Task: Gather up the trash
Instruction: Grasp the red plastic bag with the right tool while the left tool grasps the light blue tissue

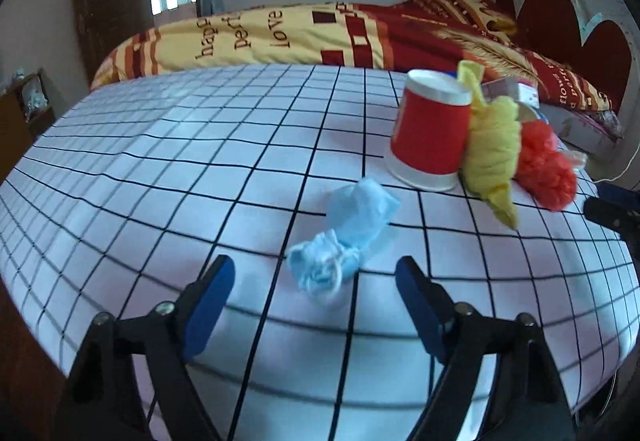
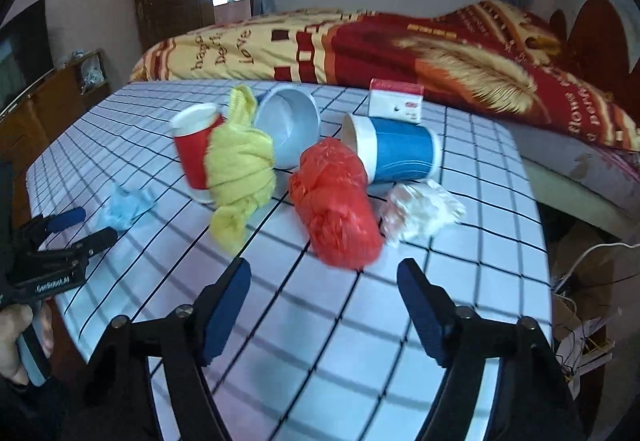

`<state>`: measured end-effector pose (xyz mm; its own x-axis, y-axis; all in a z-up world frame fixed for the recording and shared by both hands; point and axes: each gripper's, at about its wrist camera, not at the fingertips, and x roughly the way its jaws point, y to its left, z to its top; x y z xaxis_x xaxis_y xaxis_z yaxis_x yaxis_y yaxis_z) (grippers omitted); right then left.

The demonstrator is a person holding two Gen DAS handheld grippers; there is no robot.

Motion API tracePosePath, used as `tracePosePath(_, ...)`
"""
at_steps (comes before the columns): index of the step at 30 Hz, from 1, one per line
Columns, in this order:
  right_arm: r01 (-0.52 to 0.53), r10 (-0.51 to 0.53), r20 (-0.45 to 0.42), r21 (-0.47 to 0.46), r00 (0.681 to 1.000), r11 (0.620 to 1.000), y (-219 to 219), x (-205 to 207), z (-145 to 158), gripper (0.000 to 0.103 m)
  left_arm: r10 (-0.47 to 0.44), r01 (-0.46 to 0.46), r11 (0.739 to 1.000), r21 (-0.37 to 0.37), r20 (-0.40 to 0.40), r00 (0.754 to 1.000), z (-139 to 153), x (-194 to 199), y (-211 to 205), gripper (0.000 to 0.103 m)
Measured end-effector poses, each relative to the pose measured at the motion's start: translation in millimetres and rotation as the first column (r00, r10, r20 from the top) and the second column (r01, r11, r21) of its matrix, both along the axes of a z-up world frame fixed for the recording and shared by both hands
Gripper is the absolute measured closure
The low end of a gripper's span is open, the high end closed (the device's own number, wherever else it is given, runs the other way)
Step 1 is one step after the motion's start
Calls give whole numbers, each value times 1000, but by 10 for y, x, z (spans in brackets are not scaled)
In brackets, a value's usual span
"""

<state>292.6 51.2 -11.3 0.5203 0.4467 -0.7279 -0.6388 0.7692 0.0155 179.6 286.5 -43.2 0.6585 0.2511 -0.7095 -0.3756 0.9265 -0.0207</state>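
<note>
Left claw point(image 1: 316, 273): wide open, holding nothing, low over the desk's near edge, with the blue wad just ahead between its fingers.
Right claw point(image 2: 324, 273): jaws spread wide, empty, pointed at the red bag close in front.
Blue wad point(image 1: 344, 237): crumpled, lying alone on the checked desk point(image 1: 160, 161), near its front edge.
Red cup point(image 1: 432, 129): upside down, touching the knotted yellow bag point(image 1: 494, 145).
Red bag point(image 2: 334, 201): bunched up mid-desk, beside the white wad point(image 2: 420, 211).
Blue cup point(image 2: 394, 149): on its side behind the red bag.
Bowl point(image 2: 288, 125): tipped, behind the yellow bag.
Small box point(image 2: 396, 99): at the far edge, by the bed point(image 2: 400, 41).
</note>
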Motion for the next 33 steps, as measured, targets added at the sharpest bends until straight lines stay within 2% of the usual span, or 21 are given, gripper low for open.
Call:
tracePosePath(3, -3, 2, -44, -7, 999, 1000, 140, 205, -100, 35, -12, 11, 999, -32, -17, 1000, -49, 112, 44, 26)
tracePosePath(7, -5, 3, -85, -24, 996, 1000, 294, 394, -221, 40, -35, 34, 998, -57, -21, 999, -64, 185, 52, 37)
tracePosePath(9, 2, -5, -97, -32, 995, 999, 346, 466, -260, 47, -49, 47, 997, -64, -20, 999, -58, 215, 42, 46)
tracePosePath(11, 5, -9, -107, -37, 994, 999, 377, 502, -286, 52, -58, 57, 996, -68, -13, 998, -51, 216, 35, 61)
tracePosePath(12, 8, -12, -111, -37, 994, 999, 384, 518, -301, 54, -61, 60, 996, -72, -9, 998, -49, 219, 35, 65)
tracePosePath(13, 7, -10, -116, -29, 993, 1000, 388, 528, -312, 70, -64, 64, 995, -82, 1, 998, -44, 194, 31, 70)
tracePosePath(15, -2, 1, -125, -13, 992, 1000, 381, 522, -313, 77, -63, 65, 994, -88, 19, 998, -20, 161, 18, 74)
tracePosePath(17, -15, 16, -122, 15, 992, 1000, 337, 452, -271, 81, -68, 71, 994, -83, 38, 997, 11, 122, -5, 76)
tracePosePath(23, -42, 45, -75, 39, 996, 998, 161, 121, -156, 82, -74, 80, 995, -67, 80, 994, 139, 14, -67, 76)
tracePosePath(33, 18, -13, -52, 89, 999, 996, -459, -287, 18, 82, -117, 124, 990, -60, 113, 987, 292, -230, -411, 76)
